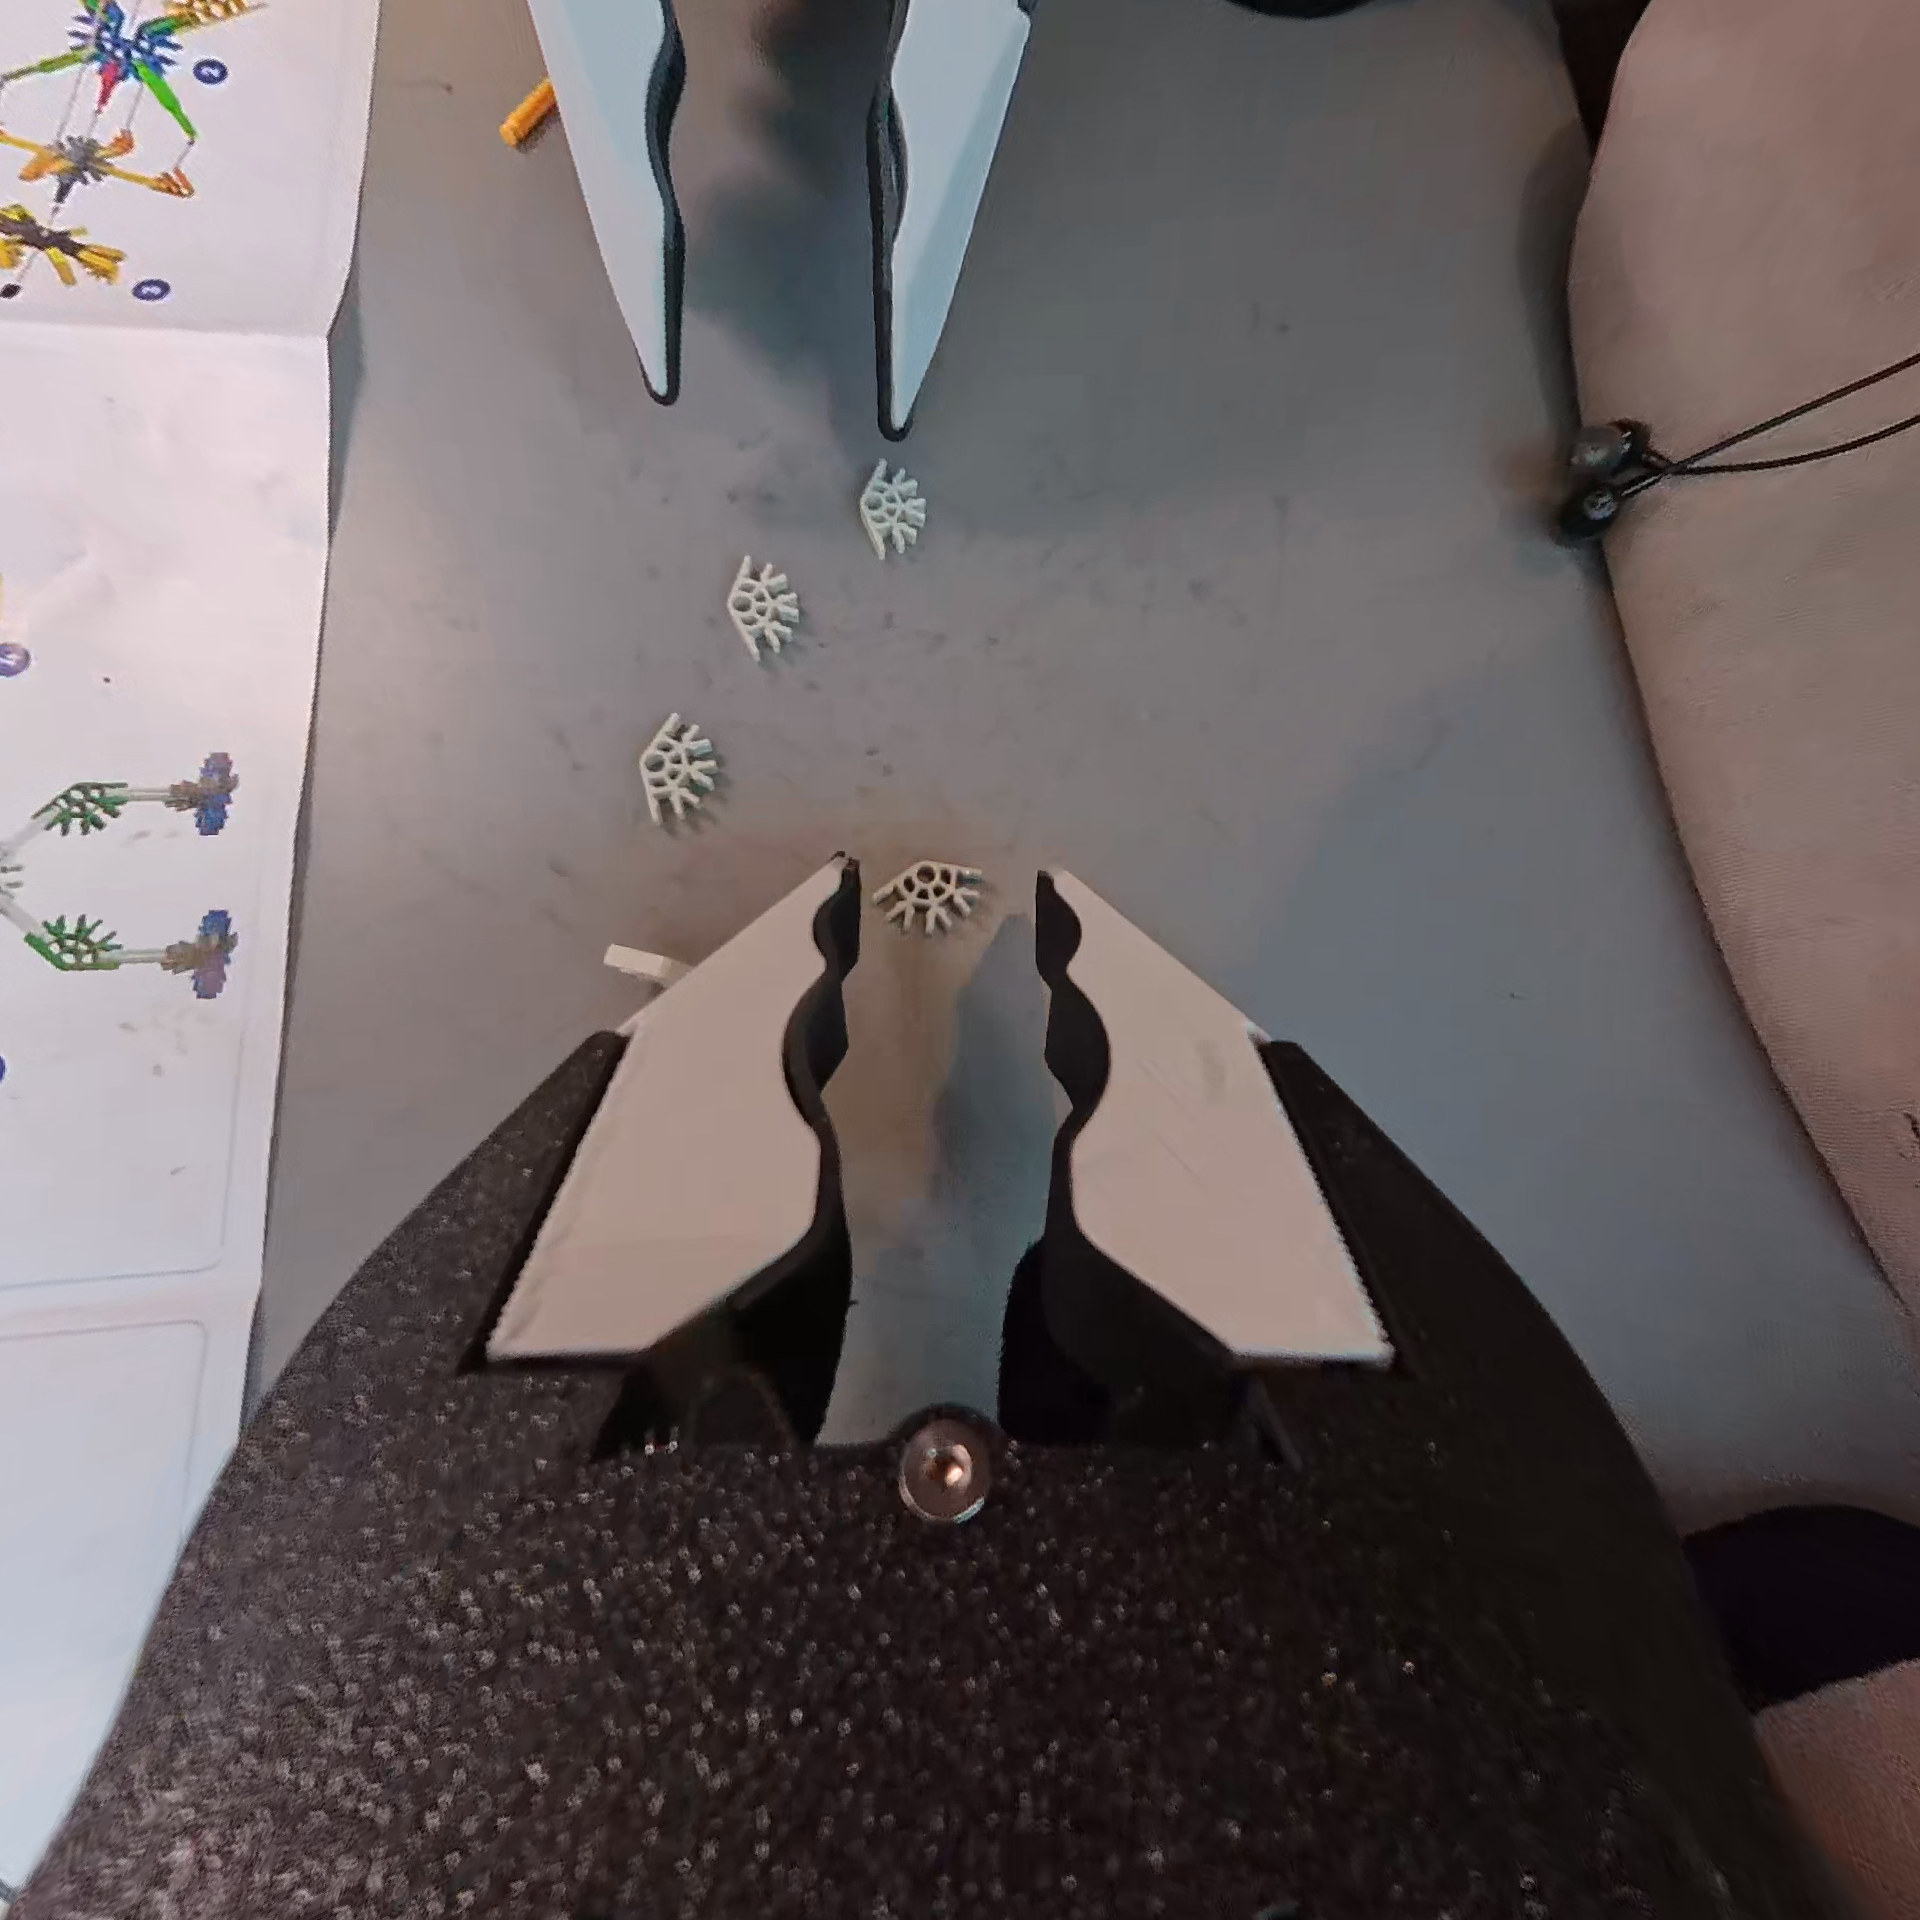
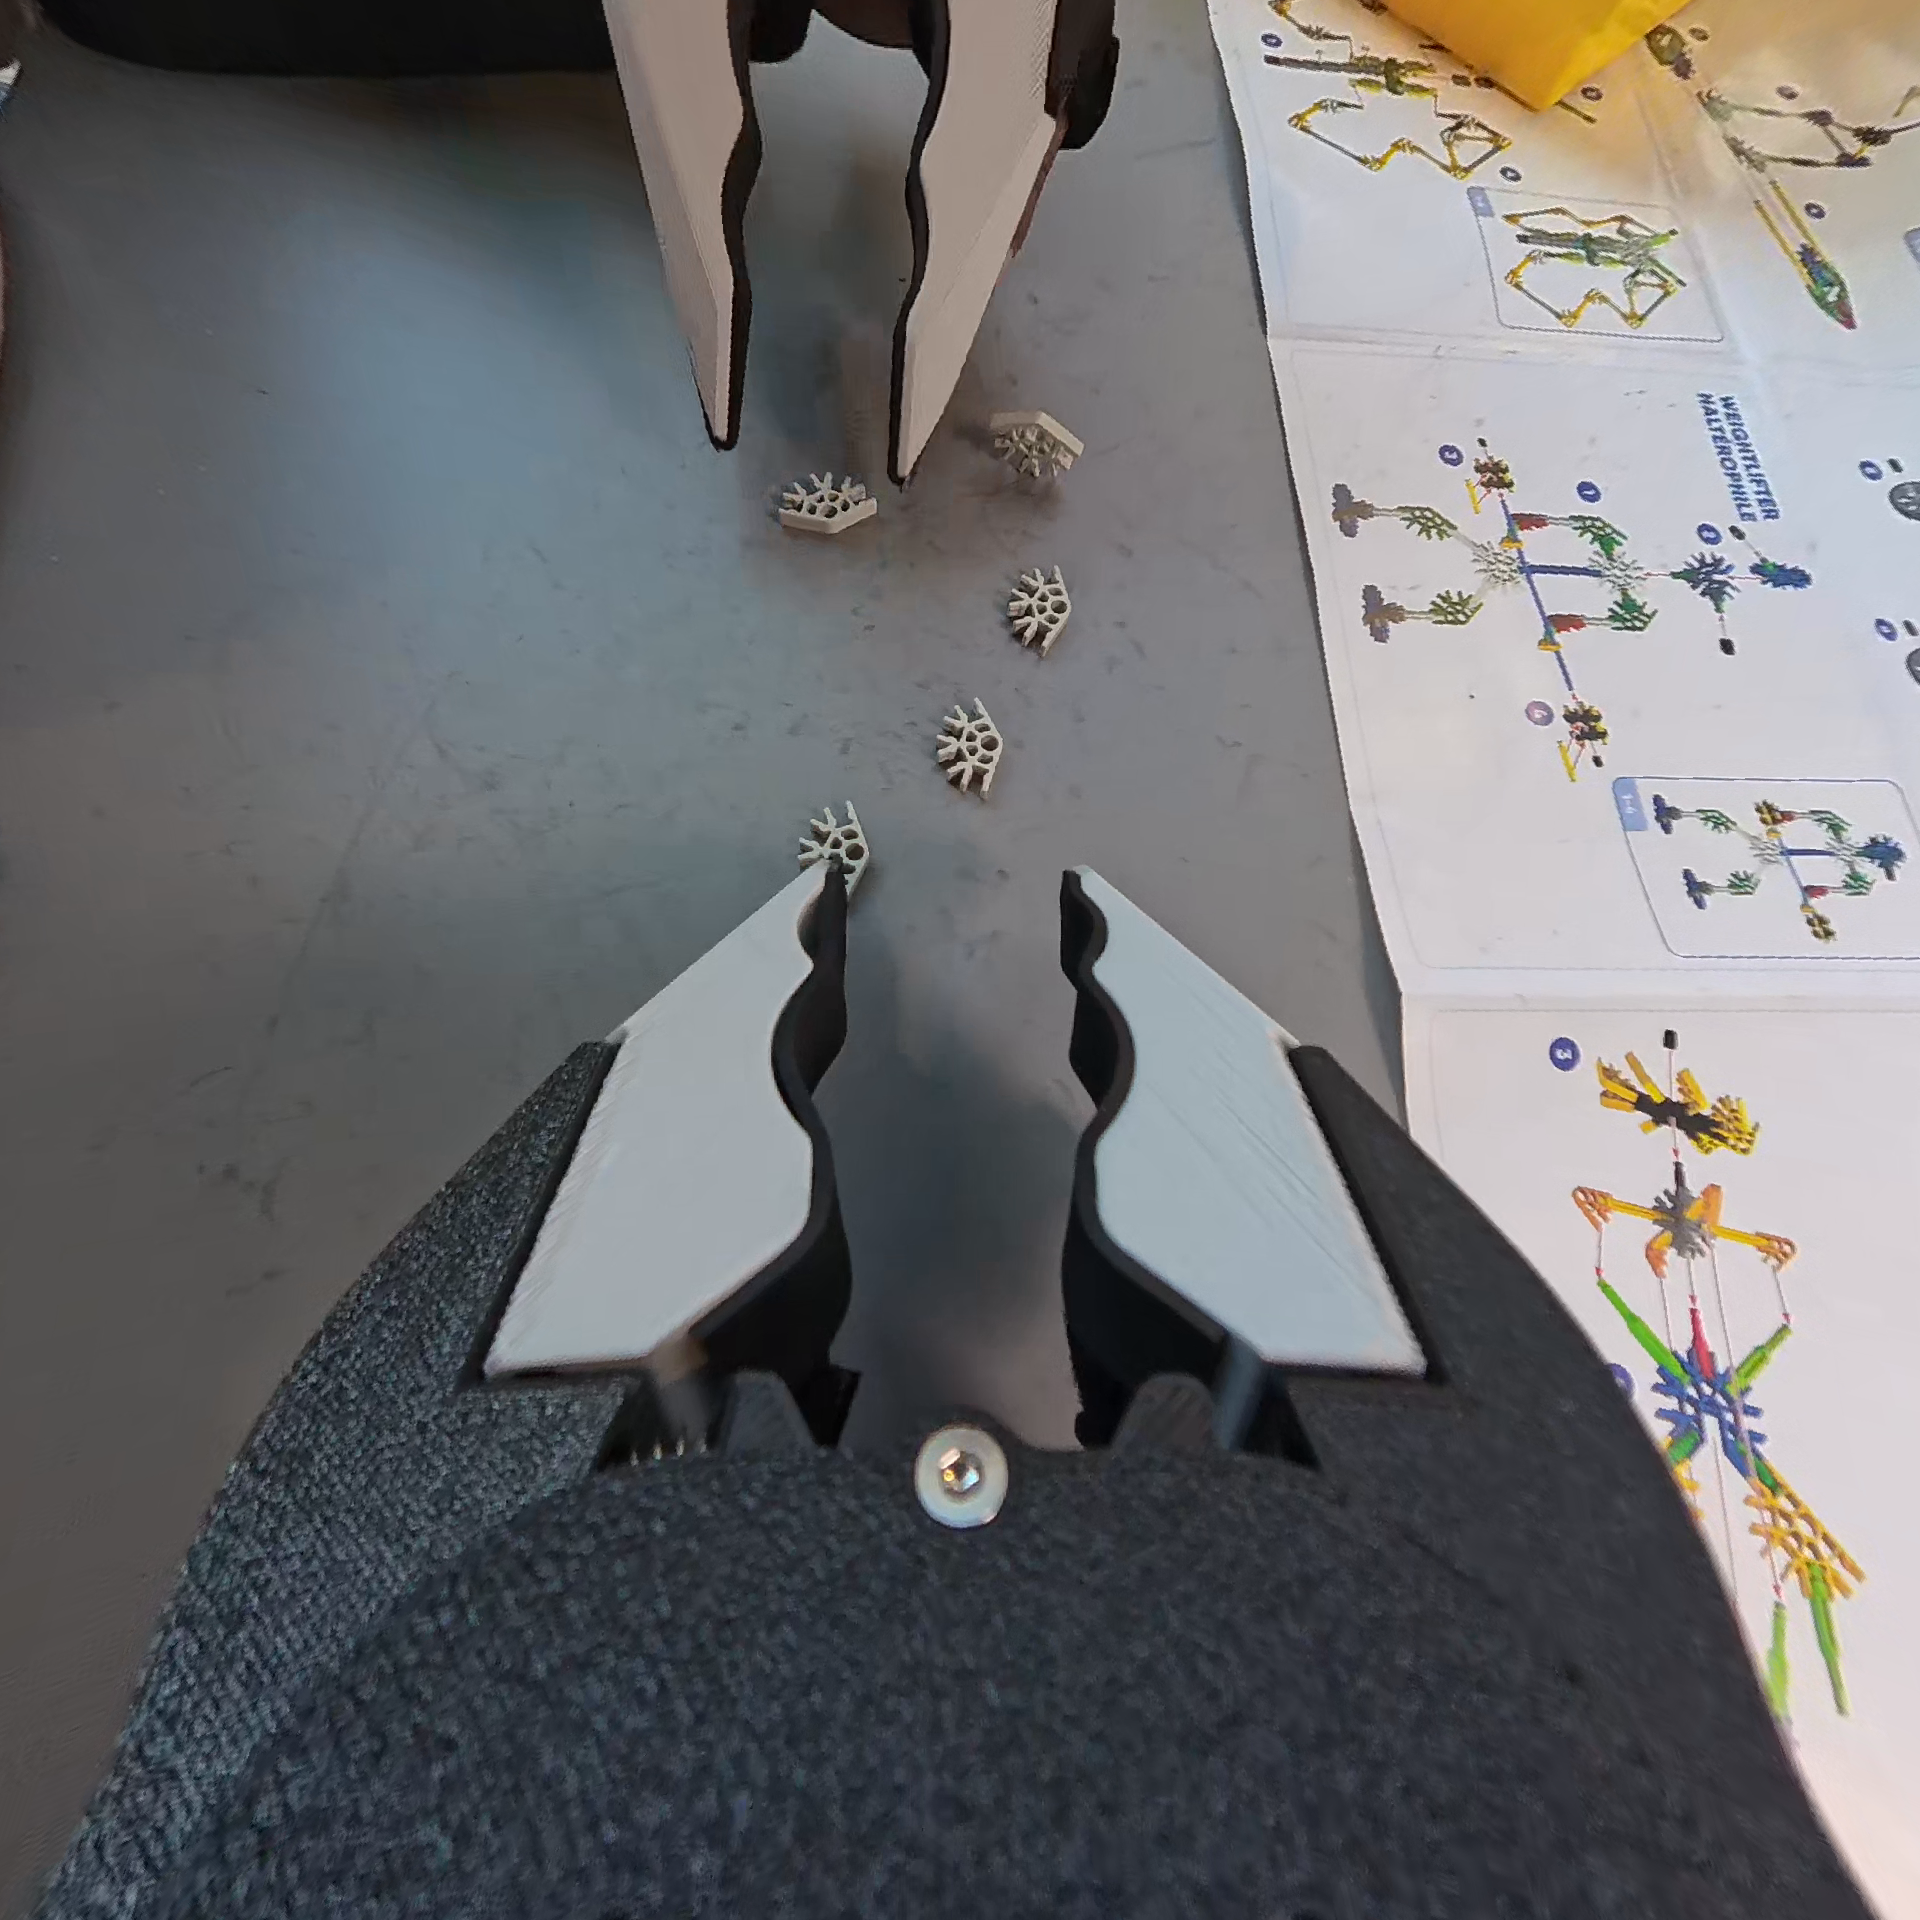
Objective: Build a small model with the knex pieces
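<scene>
The left gripper (image 1: 948,878) has its jaws well apart and holds nothing; a pale grey snowflake-shaped connector (image 1: 928,894) lies flat on the grey tabletop (image 1: 1247,727) between its fingertips, nearer the left finger, and touches neither. Just beyond it, three more connectors of the same kind (image 1: 677,769) (image 1: 764,607) (image 1: 894,508) lie in a slanting row that leads toward the right gripper (image 1: 779,416), which faces it from the far side. A small white piece (image 1: 636,958) peeks out beside the left finger.

The right gripper (image 2: 951,883) is likewise spread wide and empty. The tip of its left finger sits right at a connector (image 2: 836,844); whether they touch cannot be told. Two further connectors (image 2: 971,748) (image 2: 1039,609) lie ahead, then one (image 2: 1036,443) beside the left gripper (image 2: 810,462) and one (image 2: 826,505) just in front of its tips.

A printed instruction sheet (image 2: 1558,727) lies along the table's edge. An orange rod (image 1: 526,112) lies near the right gripper's finger.
</scene>
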A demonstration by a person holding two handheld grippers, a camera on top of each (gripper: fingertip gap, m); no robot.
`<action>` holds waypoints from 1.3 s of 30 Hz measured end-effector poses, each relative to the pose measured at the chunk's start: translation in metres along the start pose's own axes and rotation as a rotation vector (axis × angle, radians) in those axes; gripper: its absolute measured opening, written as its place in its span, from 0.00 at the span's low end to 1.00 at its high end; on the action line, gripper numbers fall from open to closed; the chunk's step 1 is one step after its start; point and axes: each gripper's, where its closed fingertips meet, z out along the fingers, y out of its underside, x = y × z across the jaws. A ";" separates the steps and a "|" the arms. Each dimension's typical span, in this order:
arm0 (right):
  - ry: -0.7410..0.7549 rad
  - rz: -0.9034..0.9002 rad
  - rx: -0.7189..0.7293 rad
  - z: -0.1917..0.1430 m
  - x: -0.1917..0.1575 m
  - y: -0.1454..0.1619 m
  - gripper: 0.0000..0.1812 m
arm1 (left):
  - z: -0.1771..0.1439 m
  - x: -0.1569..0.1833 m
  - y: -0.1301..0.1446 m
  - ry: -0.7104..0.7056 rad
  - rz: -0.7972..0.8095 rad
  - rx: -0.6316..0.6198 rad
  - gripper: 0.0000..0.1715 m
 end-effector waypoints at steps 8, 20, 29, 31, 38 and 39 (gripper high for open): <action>0.033 0.012 -0.005 -0.008 0.010 0.004 0.22 | 0.012 -0.009 0.002 -0.065 -0.021 -0.062 0.10; 0.257 0.089 -0.037 -0.066 0.061 0.027 0.22 | 0.021 -0.032 -0.012 -0.183 -0.167 -0.003 0.15; 0.244 0.185 -0.175 -0.078 0.067 0.075 0.23 | 0.008 -0.040 0.001 -0.196 -0.194 -0.019 0.13; 0.223 0.195 -0.195 -0.076 0.064 0.079 0.21 | 0.008 -0.040 0.001 -0.202 -0.191 -0.027 0.13; 0.209 0.206 -0.216 -0.071 0.061 0.082 0.16 | 0.008 -0.033 0.002 -0.169 -0.182 -0.043 0.13; 0.205 0.211 -0.213 -0.071 0.061 0.082 0.16 | 0.008 -0.032 0.002 -0.164 -0.184 -0.042 0.13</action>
